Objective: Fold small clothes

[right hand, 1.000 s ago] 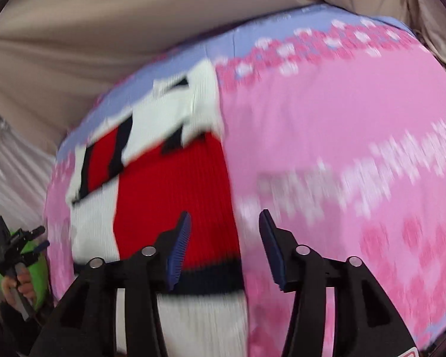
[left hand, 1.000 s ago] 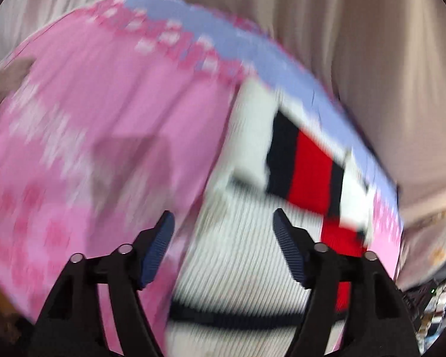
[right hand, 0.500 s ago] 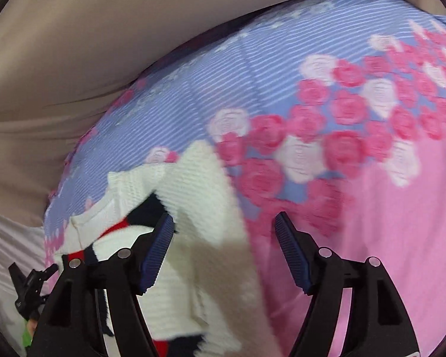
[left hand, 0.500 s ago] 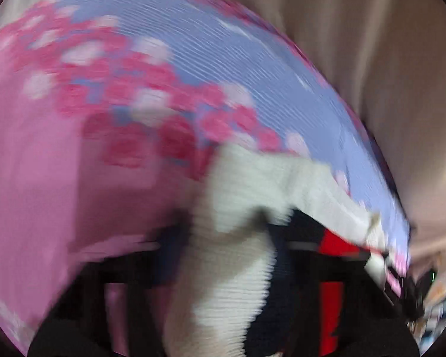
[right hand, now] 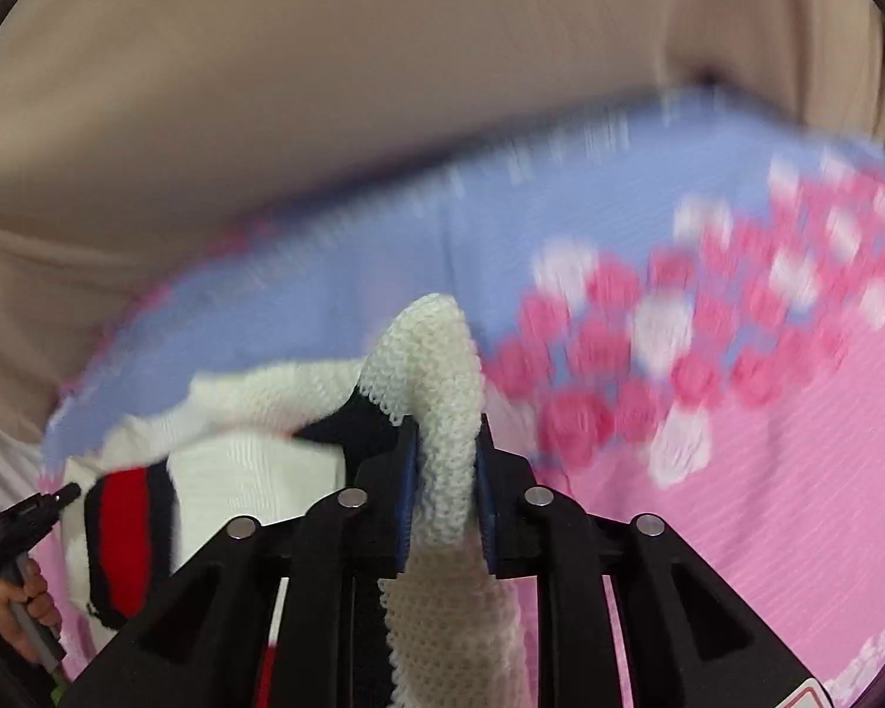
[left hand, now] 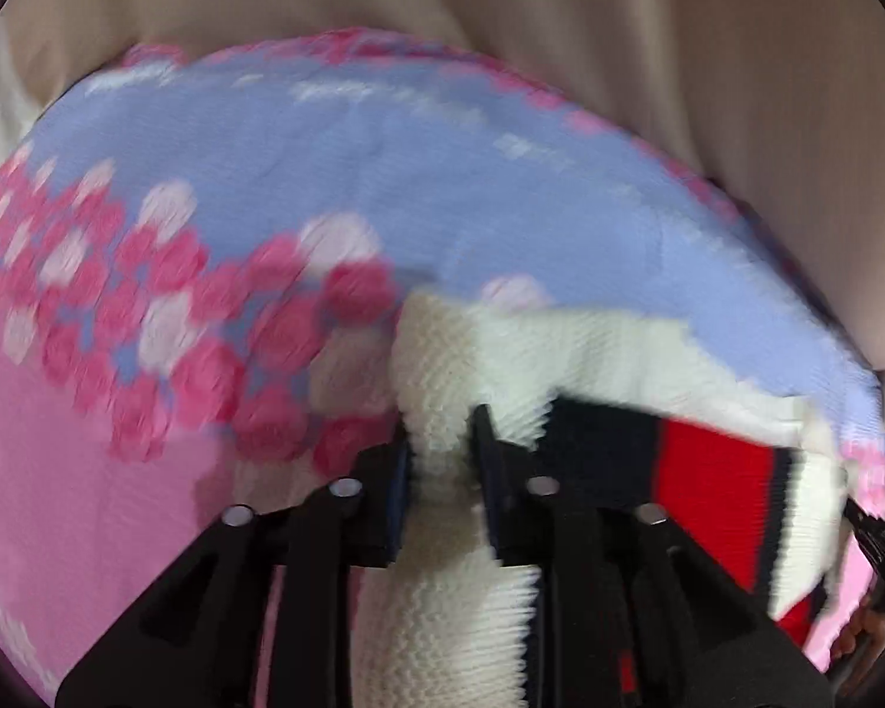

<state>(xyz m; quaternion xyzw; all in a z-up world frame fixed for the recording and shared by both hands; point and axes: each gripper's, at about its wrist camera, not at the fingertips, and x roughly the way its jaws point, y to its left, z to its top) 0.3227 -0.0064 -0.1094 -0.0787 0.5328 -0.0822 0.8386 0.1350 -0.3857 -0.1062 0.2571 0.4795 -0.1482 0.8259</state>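
Both claws had just clamped shut, the left claw (left hand: 439, 472) and right claw (right hand: 445, 475) each grasping the knit sweater (right hand: 436, 354)'s white edge at 12 o'clock, ready to fold it over.

Left tool (left hand: 439, 460): we find its jaws, which have just been closing, pinched on a white knit fold of the sweater (left hand: 560, 354). Sweater: white with black and red bands, lying on the bedspread (left hand: 383, 177), lavender and pink with roses. Behind, we note beige curtain (left hand: 619, 29). Picture blurred.
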